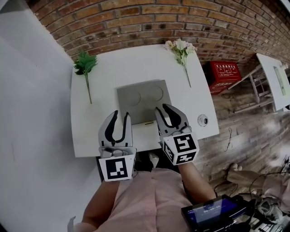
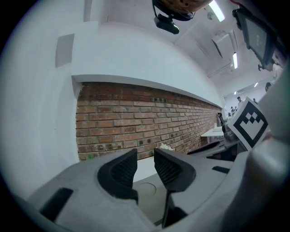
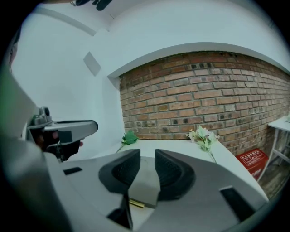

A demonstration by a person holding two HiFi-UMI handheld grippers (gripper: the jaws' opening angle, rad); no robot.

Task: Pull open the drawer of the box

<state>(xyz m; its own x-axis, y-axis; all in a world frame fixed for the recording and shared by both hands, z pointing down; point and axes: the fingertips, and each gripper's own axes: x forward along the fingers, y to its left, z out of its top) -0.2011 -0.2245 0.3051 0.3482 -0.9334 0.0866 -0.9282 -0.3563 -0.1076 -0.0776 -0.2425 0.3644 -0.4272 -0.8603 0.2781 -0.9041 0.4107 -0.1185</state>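
**Brick behind, white all round**

Red brick wall (image 1: 181, 18) runs across the far side, with a plain white wall (image 1: 31, 113) down the left. A white square table (image 1: 108, 72) sits against the brick. To its right are a wood-plank floor (image 1: 253, 136), a red plastic crate (image 1: 224, 76) and a white slatted side table (image 1: 272, 77). Ceiling strip lights (image 2: 216, 10) glow overhead.

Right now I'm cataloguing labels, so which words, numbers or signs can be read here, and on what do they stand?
Nothing is legible.
Red crate: white print, too small to read.
Dark device: lit screen, too blurred to read.
Left claw and right claw: each one's cube bears black-and-white square markers, no words.
Grey box: no print visible.
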